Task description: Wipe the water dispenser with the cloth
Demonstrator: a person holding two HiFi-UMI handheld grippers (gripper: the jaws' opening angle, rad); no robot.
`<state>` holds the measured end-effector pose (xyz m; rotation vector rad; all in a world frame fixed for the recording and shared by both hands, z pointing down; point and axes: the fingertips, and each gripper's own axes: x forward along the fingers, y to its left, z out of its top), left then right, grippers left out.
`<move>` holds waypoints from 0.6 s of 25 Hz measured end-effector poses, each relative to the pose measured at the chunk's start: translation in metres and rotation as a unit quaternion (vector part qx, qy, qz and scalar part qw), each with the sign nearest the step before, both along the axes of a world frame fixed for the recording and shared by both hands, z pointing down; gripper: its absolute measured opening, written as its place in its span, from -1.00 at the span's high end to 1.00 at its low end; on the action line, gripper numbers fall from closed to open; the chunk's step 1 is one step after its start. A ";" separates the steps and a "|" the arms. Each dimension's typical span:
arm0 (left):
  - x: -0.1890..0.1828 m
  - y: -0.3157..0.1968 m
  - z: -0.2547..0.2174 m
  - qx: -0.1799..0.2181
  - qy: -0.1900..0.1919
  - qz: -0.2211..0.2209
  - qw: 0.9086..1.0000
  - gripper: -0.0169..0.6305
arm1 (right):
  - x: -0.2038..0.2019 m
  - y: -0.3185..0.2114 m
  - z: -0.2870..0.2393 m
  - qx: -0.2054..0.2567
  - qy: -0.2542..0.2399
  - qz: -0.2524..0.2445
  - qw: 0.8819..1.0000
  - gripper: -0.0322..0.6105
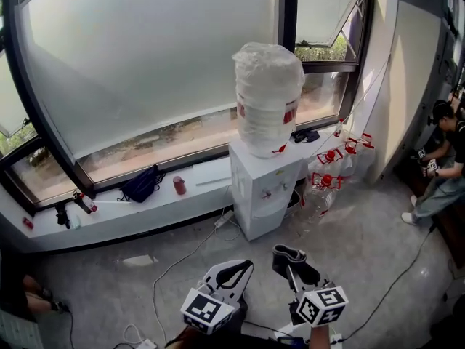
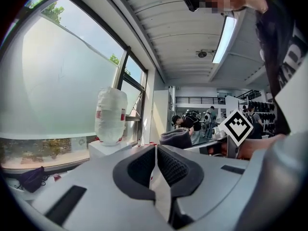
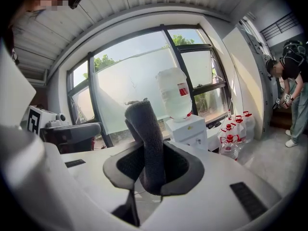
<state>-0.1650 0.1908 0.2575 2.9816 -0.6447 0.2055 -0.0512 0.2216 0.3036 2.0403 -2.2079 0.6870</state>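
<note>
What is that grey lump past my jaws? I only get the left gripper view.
Observer: That is the cloth. It stands upright, clamped between the jaws of the right gripper.
Operator: Does the water dispenser have taps?
Observer: Yes. The head view shows small taps on the front of the water dispenser, on the side facing us.
Operator: Is there anything I could trip on?
Observer: A white cable trails over the floor from the dispenser's foot toward us.
</note>
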 end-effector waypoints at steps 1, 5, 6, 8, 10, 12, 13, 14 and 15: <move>0.005 -0.016 -0.002 0.002 -0.003 0.004 1.000 0.86 | 0.005 -0.018 0.000 0.000 0.003 0.001 1.000 0.58; 0.022 -0.076 -0.003 0.006 -0.013 0.029 0.999 0.86 | 0.016 -0.086 0.002 -0.003 0.006 0.001 1.000 0.58; 0.025 -0.092 -0.001 0.002 -0.012 0.029 1.000 0.86 | 0.018 -0.104 0.005 -0.007 0.008 -0.002 1.000 0.58; 0.029 -0.123 -0.001 -0.007 -0.007 0.026 1.000 0.86 | 0.022 -0.138 0.012 -0.016 0.017 -0.007 1.000 0.58; 0.032 -0.149 0.000 -0.011 -0.002 0.027 1.000 0.86 | 0.029 -0.168 0.020 -0.027 0.028 -0.007 0.999 0.58; 0.033 -0.173 0.004 -0.015 -0.001 0.026 1.000 0.86 | 0.037 -0.197 0.028 -0.035 0.039 -0.005 0.999 0.58; 0.034 -0.184 0.007 -0.018 -0.003 0.026 0.999 0.86 | 0.040 -0.211 0.033 -0.040 0.047 -0.005 0.998 0.58; 0.034 -0.193 0.010 -0.022 -0.003 0.026 0.999 0.86 | 0.044 -0.223 0.038 -0.045 0.055 -0.006 0.997 0.58; 0.036 -0.201 0.011 -0.025 -0.001 0.027 0.999 0.86 | 0.049 -0.235 0.043 -0.050 0.063 -0.009 0.997 0.58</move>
